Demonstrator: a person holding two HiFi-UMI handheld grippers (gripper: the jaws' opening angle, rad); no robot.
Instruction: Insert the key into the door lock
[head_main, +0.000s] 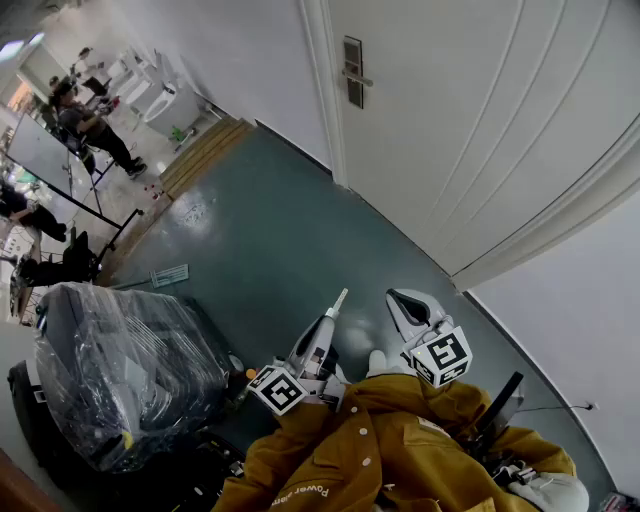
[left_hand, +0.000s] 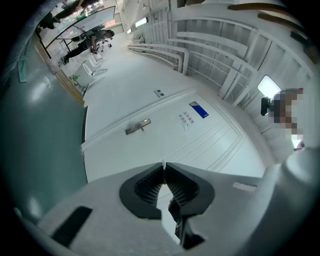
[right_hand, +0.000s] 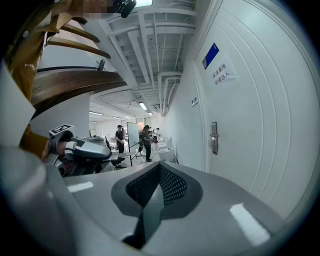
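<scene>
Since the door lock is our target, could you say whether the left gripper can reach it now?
Probably not yet: the left gripper, shut on a key, is well short of the door lock, with bare floor between. Nothing blocks the way; stepping closer should do.

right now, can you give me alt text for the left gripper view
The left tool is shut on a thin pale sliver, likely the key, aimed at a white door. The door's handle plate lies ahead, apart from the tool, with a blue sign nearby.
</scene>
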